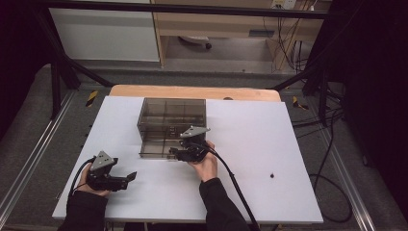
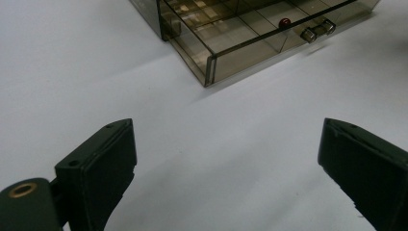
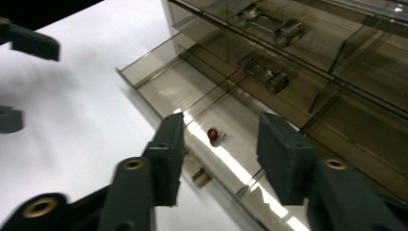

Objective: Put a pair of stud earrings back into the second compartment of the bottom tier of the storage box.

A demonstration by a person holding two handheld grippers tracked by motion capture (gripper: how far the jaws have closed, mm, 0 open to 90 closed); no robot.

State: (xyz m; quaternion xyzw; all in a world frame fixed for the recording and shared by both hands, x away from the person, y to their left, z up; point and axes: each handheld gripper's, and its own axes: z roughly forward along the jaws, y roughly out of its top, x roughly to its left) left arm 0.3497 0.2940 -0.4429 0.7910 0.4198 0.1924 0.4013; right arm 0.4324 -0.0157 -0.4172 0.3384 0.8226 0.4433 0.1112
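Smoked-plastic drawer, right gripper above, jaws parted

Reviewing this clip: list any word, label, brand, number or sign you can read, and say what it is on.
None can be read.
The smoky drawer box, its open drawer and the small red bead in it carry no print.
The white tabletop is unmarked.
The left claw and right claw show no lettering.
The yellow-black floor markers are stripes, not text.

Left gripper jaws wide apart over white table; smoked drawer box at 12, small red object inside.
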